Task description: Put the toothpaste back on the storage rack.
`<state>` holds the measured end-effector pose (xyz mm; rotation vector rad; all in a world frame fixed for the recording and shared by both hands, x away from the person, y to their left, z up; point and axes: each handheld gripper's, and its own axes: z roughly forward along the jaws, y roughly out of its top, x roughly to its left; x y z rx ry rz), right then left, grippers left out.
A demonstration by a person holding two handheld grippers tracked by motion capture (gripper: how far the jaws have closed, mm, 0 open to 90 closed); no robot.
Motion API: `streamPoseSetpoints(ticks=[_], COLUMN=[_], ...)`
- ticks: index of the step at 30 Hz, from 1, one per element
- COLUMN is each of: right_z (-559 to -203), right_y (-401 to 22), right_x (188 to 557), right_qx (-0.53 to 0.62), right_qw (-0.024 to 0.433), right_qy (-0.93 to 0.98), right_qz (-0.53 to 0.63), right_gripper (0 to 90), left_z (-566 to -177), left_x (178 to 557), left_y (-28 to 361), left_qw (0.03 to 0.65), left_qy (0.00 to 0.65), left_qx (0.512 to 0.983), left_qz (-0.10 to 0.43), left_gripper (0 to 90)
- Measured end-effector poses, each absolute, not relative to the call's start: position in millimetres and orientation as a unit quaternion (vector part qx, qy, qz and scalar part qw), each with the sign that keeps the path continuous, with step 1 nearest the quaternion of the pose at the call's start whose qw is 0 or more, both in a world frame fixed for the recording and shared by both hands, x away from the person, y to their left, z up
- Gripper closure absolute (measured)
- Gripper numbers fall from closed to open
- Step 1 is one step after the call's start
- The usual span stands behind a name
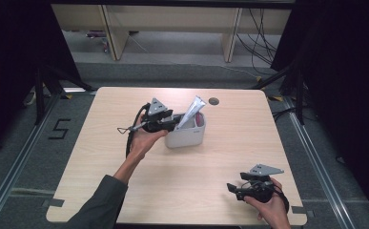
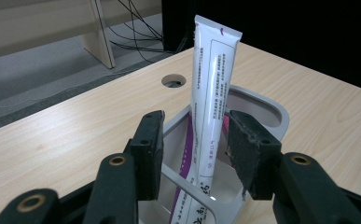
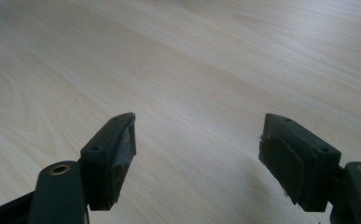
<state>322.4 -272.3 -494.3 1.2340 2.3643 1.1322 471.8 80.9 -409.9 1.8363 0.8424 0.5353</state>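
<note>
left gripper (image 2: pixel 194 140) jaws spread around the leaning white-and-purple plastic tube (image 2: pixel 209 98) in the light grey plastic bin (image 2: pixel 267 105) (right gripper (image 3: pixel 197 144) agape, idle), an off-centre squeeze could tip both.

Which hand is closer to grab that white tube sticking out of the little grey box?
Left. The left hand-held gripper is open with its jaws either side of the white plastic tube standing in the grey plastic box. The right hand-held gripper is open over bare table, far away.
</note>
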Motion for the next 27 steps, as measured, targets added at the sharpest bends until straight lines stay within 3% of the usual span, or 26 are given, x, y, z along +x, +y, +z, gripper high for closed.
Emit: streamPoseSetpoints(ticks=[14, 27], right_z=[-494.2, -494.3], right_y=[-272.0, -272.0], right_x=[322.6, 322.8], right_qx=[0.423, 0.424], right_qw=[0.122, 0.12], right_qy=[0.809, 0.809], right_qz=[0.388, 0.388], right_gripper=[27.7, 27.7], left_z=[-408.4, -413.4], left_x=[465.7, 459.0], left_y=[89.7, 102.4], left_qw=[0.505, 0.503], left_qy=[0.352, 0.369], left_qx=[0.76, 0.759], left_qz=[0.209, 0.186], left_gripper=[52.3, 36.9])
